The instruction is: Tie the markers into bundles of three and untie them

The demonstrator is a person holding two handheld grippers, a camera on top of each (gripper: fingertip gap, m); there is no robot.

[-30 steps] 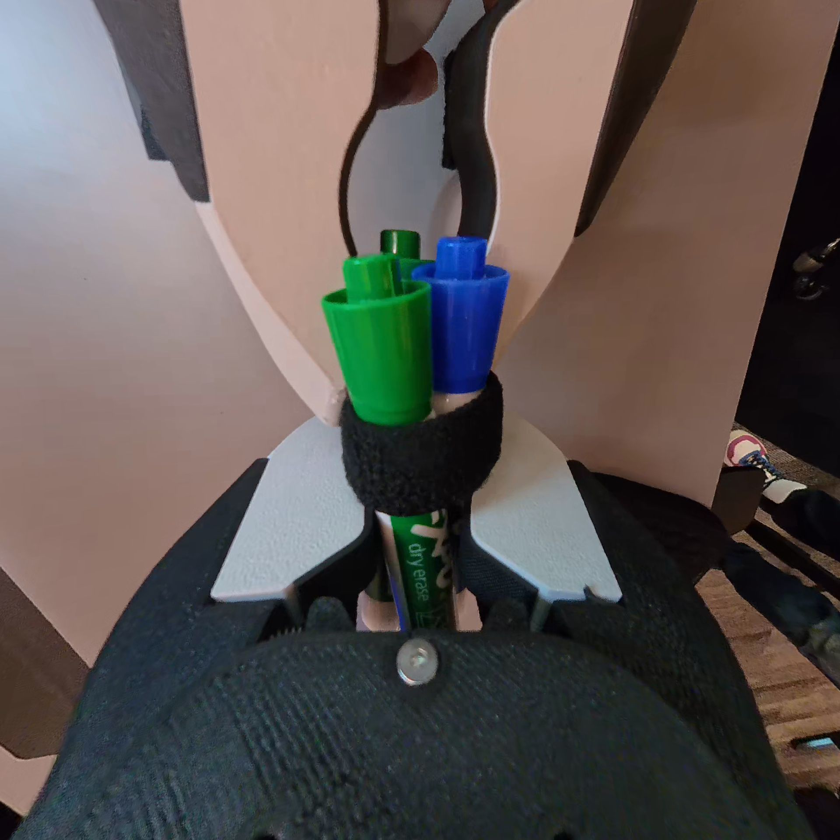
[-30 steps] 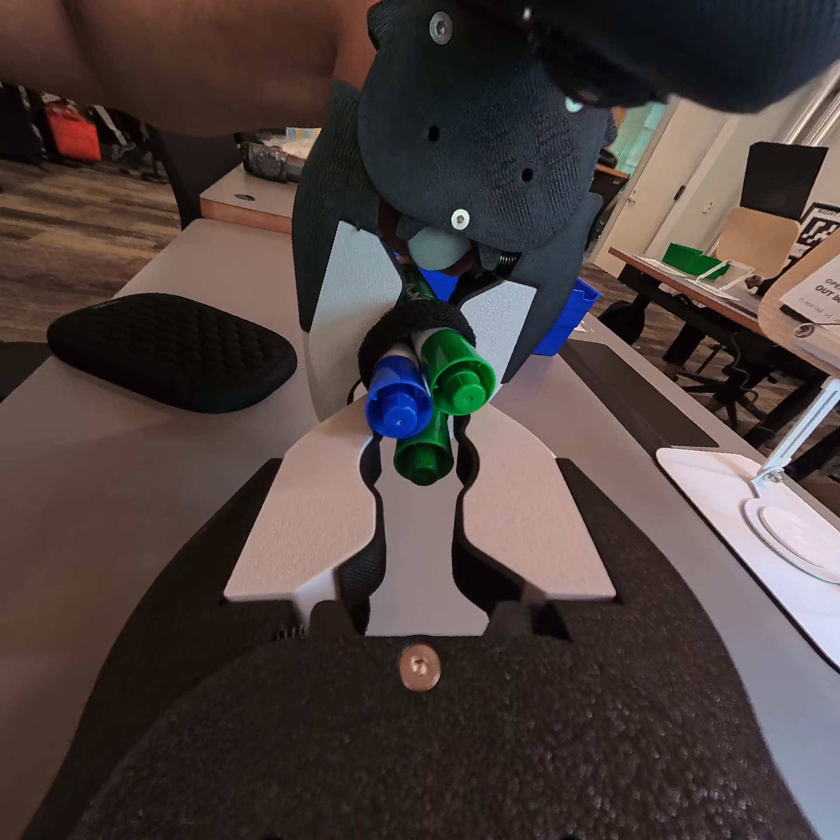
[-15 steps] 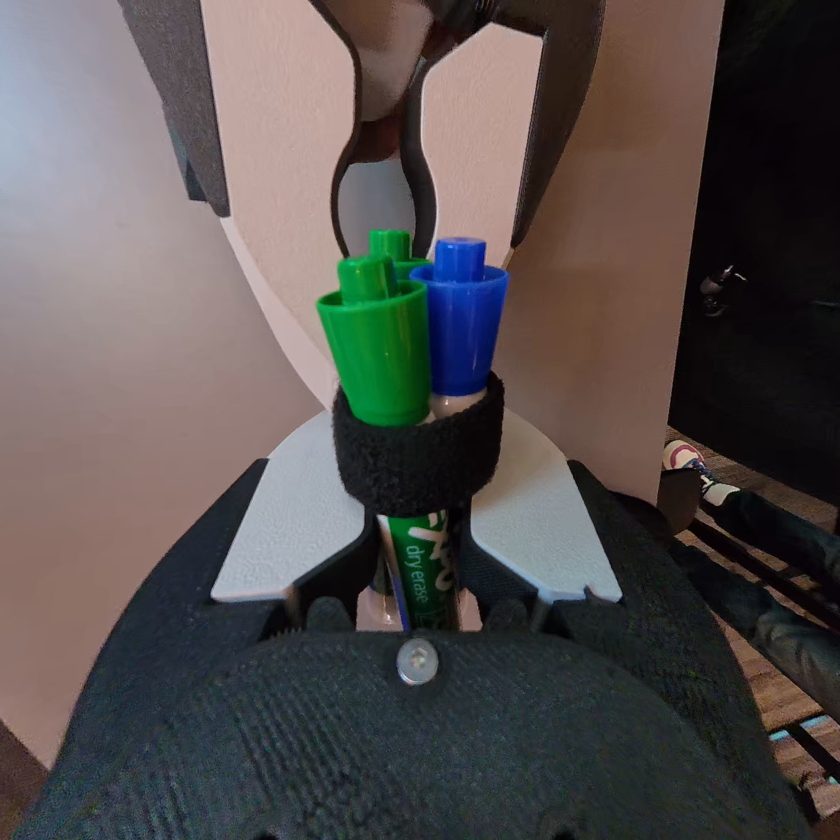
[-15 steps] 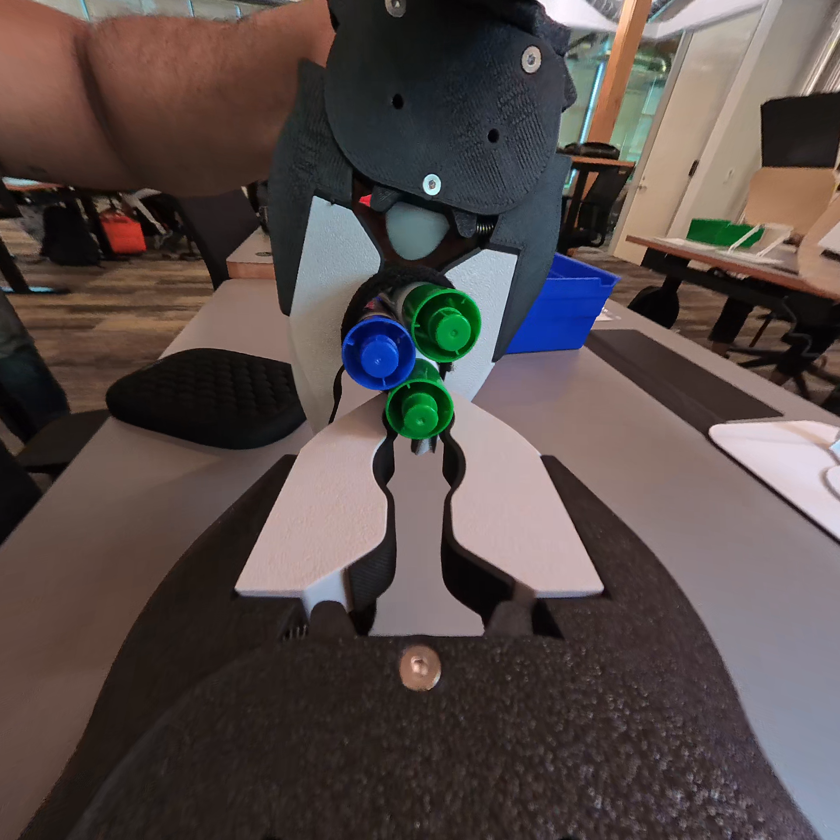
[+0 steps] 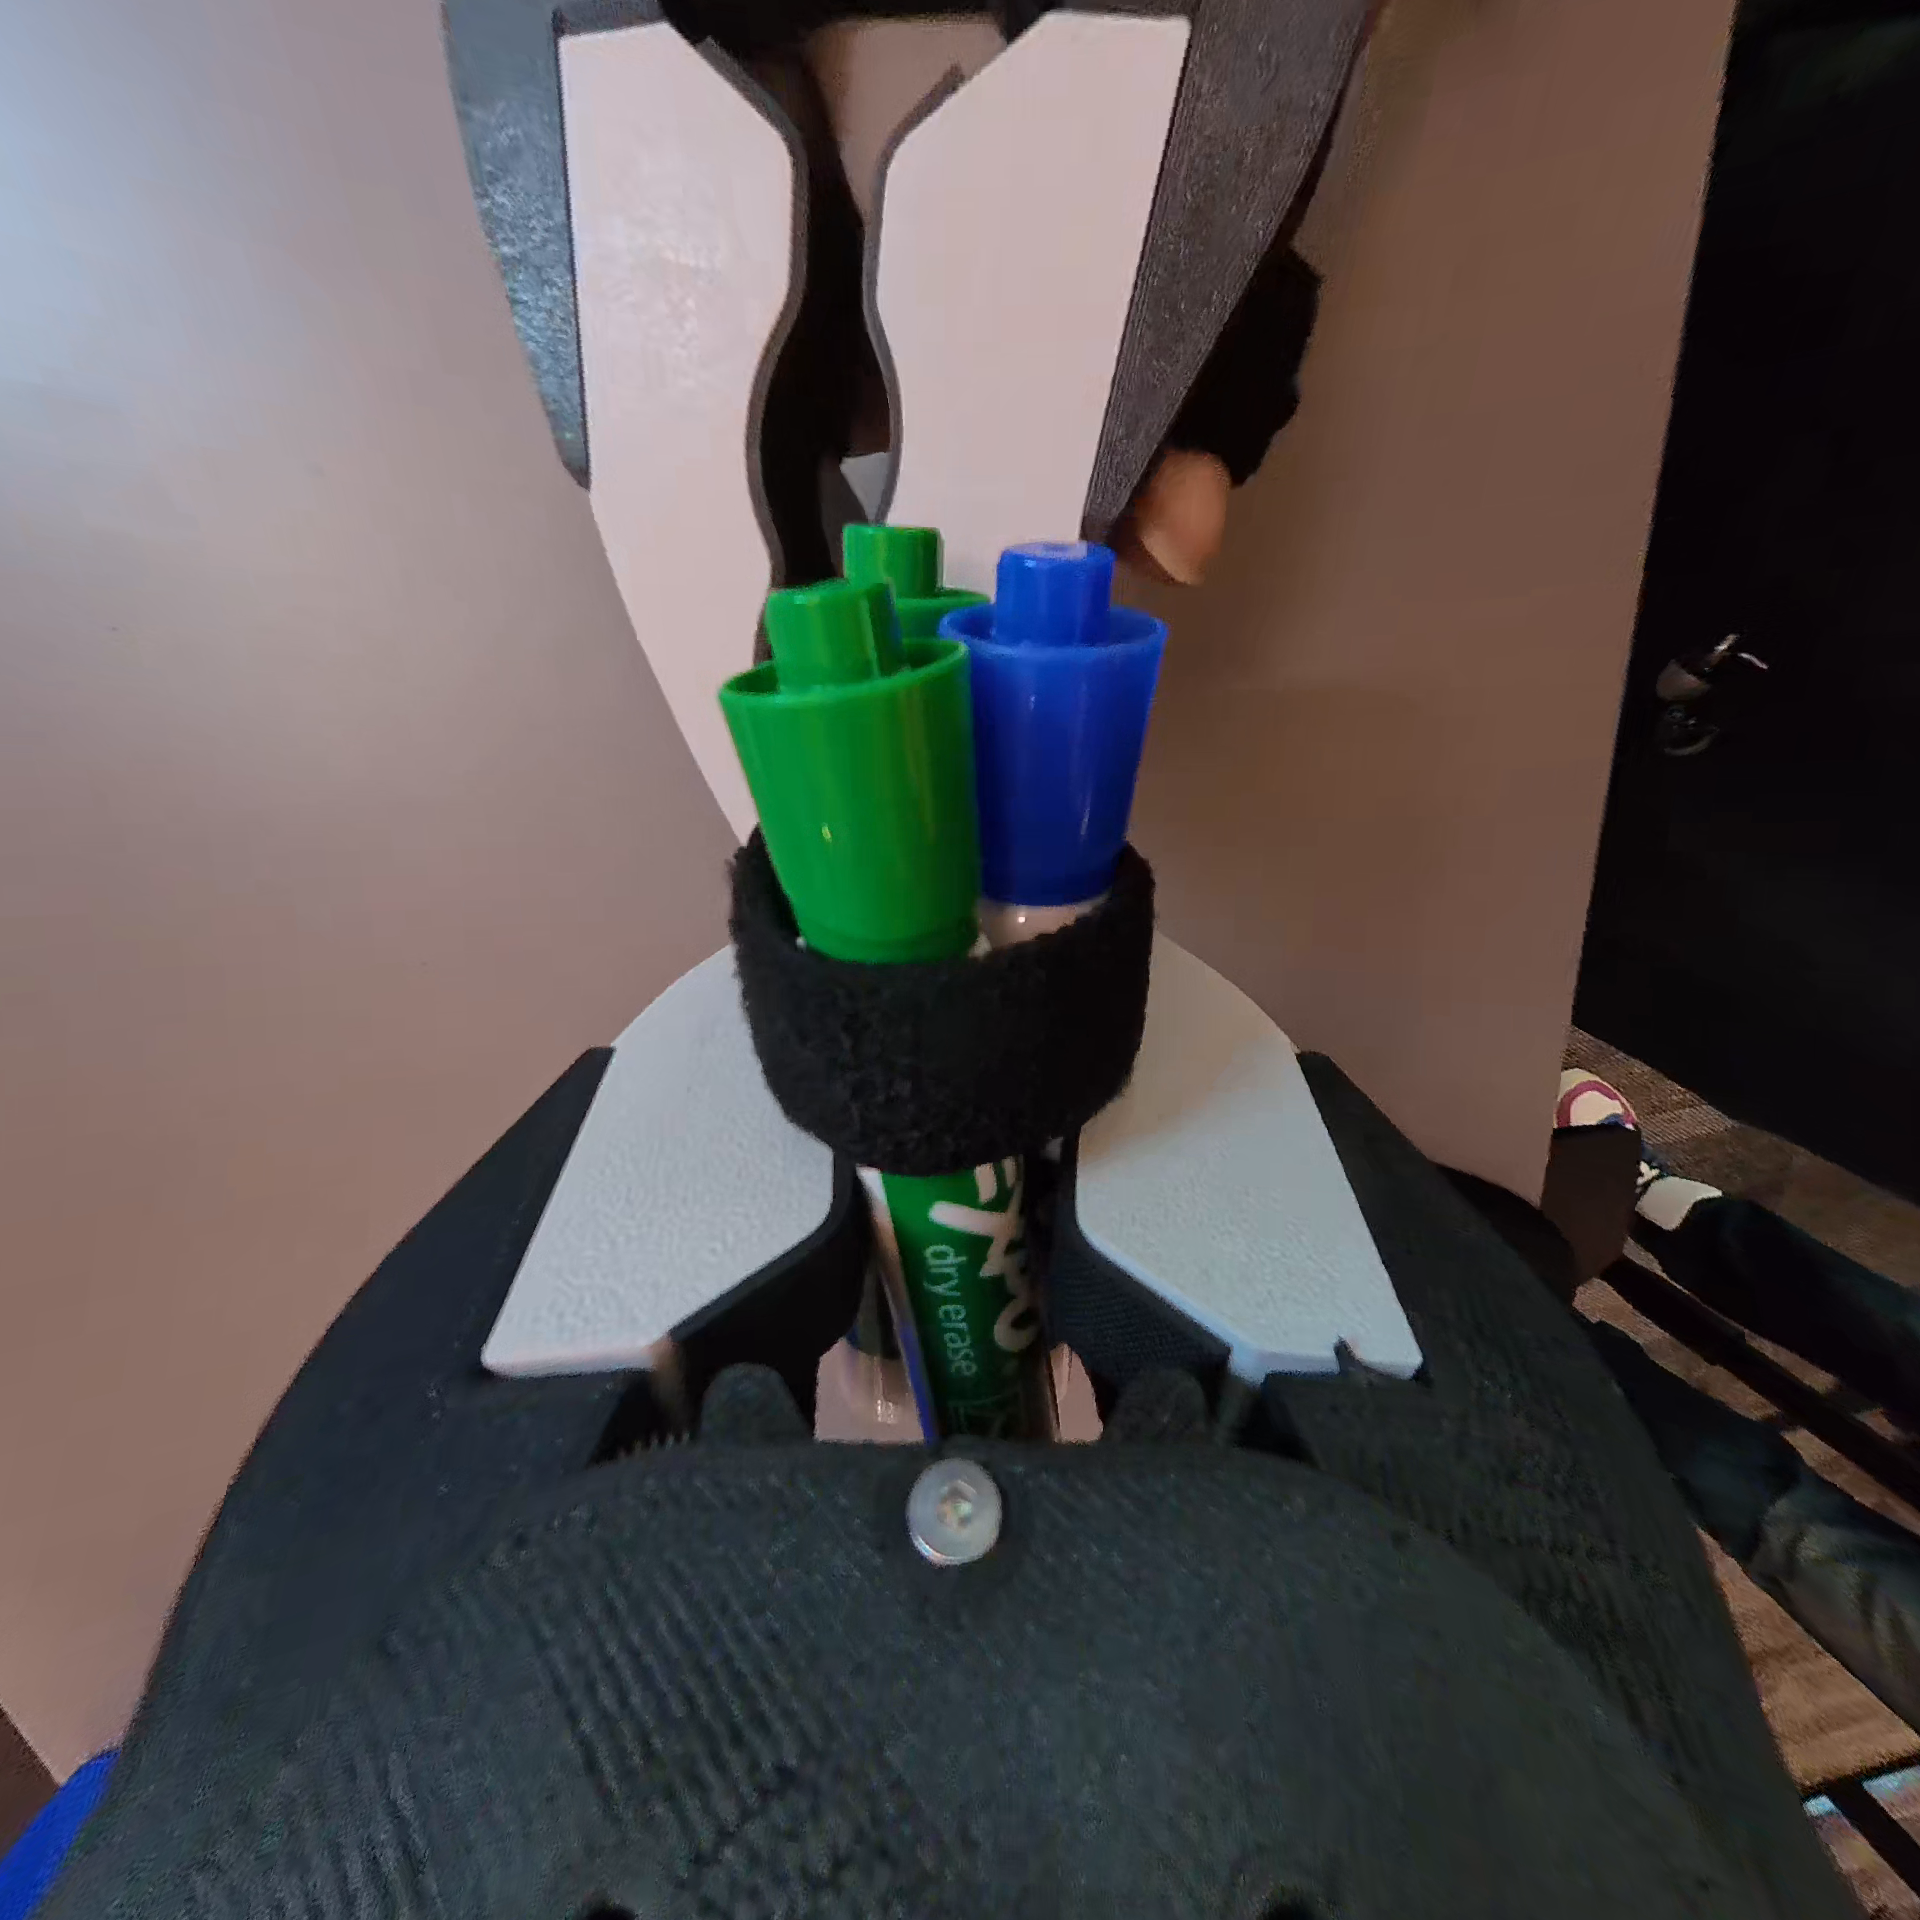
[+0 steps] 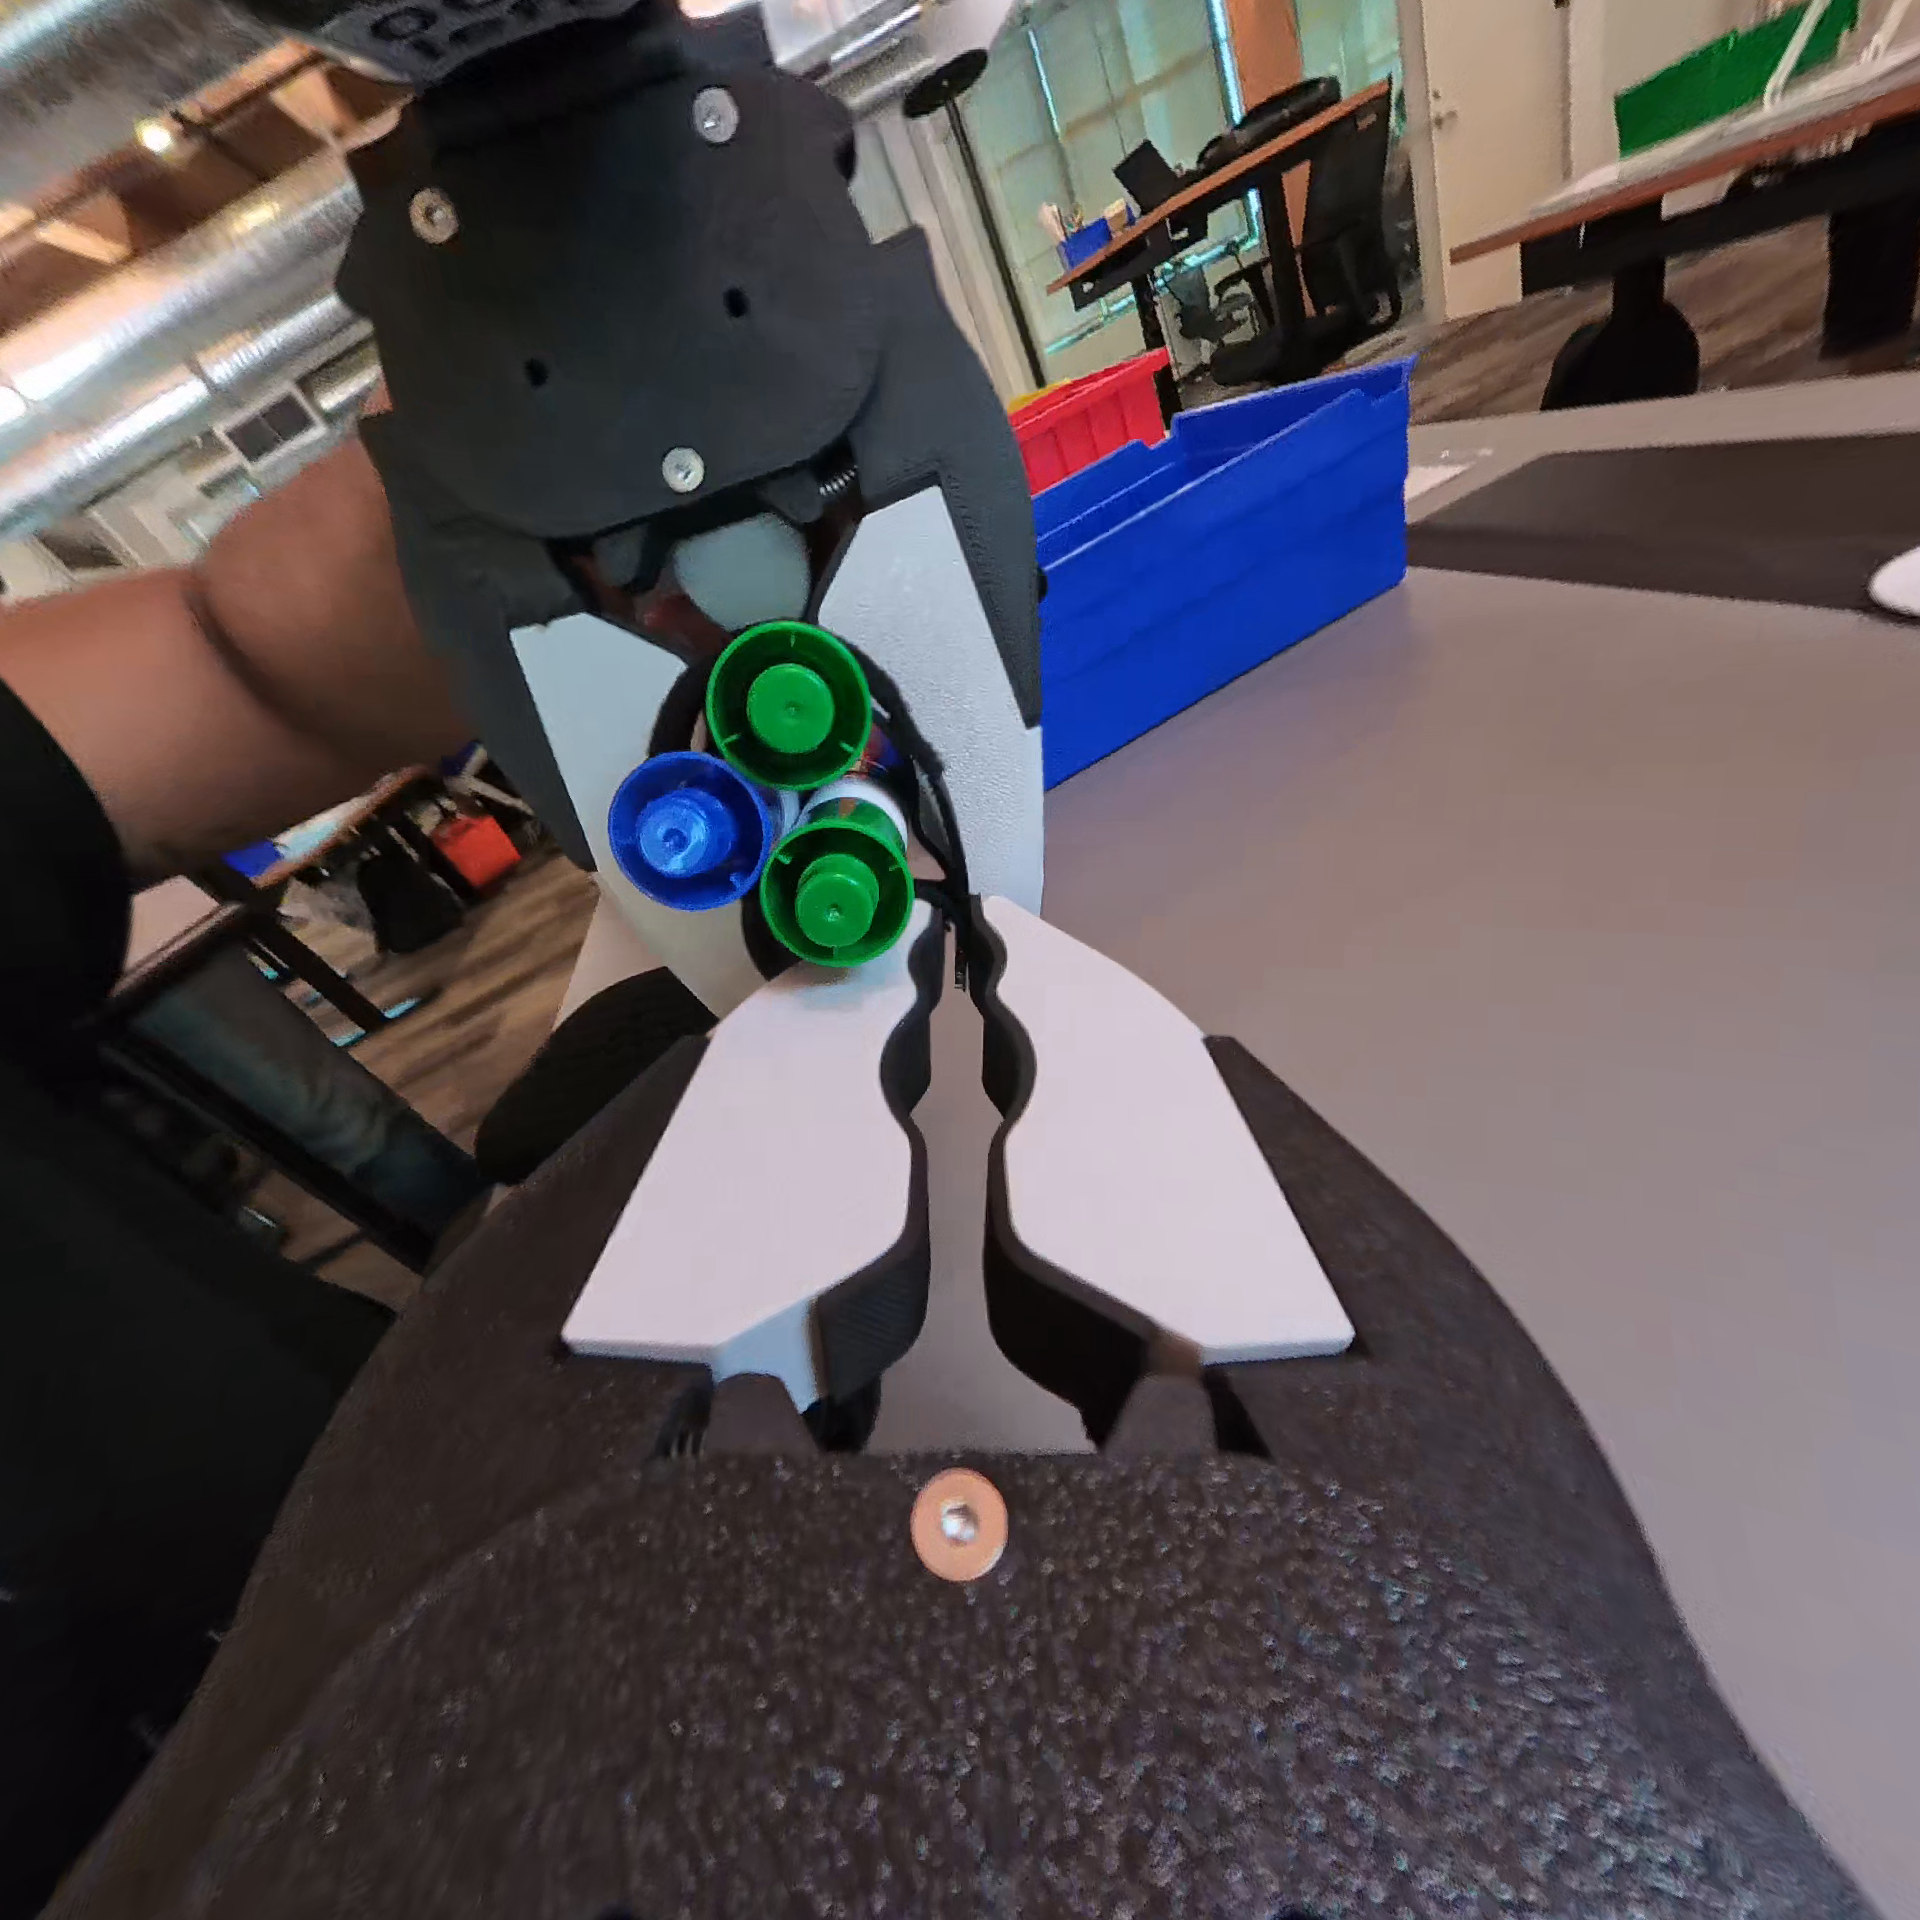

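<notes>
Overhead, the left gripper [image 5: 940, 1049] clamps three plastic markers bound by a black fuzzy strap [image 5: 940, 1049]; opposite, the right gripper [image 6: 961, 961] pinches the strap's loose end, nearly closed.

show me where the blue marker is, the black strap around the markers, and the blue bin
blue marker [image 5: 1051, 764], left wrist view, on its cap.
black strap [image 5: 940, 1049], left wrist view, on the front of the loop.
blue bin [image 6: 1226, 566], right wrist view, on its near side wall.
</notes>
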